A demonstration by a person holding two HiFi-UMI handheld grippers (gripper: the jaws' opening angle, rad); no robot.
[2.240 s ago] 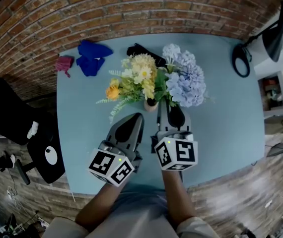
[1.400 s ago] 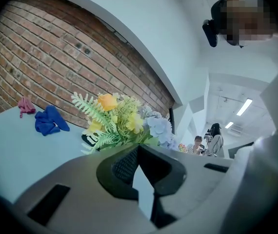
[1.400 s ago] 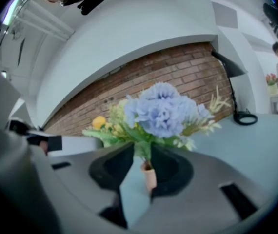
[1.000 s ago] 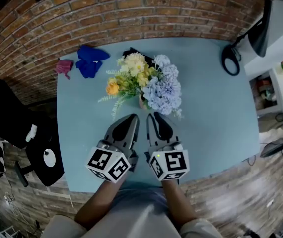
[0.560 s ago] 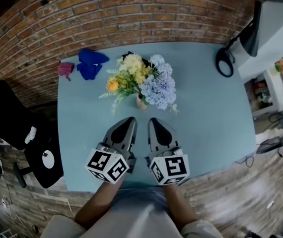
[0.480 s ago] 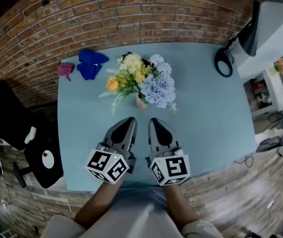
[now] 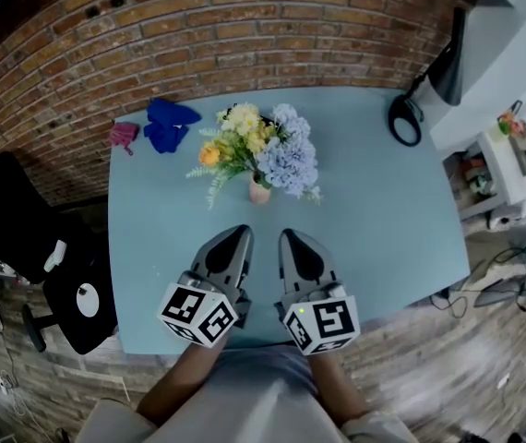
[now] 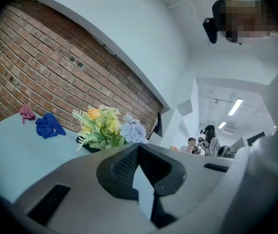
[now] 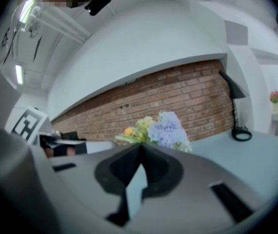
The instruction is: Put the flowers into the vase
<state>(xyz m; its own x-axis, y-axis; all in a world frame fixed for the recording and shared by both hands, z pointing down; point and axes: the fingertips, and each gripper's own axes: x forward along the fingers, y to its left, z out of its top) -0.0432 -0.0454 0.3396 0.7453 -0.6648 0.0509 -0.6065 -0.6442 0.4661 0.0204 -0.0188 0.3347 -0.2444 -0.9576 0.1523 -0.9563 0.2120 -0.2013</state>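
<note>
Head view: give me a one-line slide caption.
Flowers stand in the vase on the table; left gripper shut, right gripper just closed, both empty, short of it.

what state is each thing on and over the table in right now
vase, upright on the table, holding both bunches
yellow flowers, in the vase
blue hydrangea, in the vase
blue cloth, crumpled on the table
pink cloth, crumpled beside the blue cloth
left gripper, jaws shut, empty
right gripper, jaws just closed, now shut, empty
</note>
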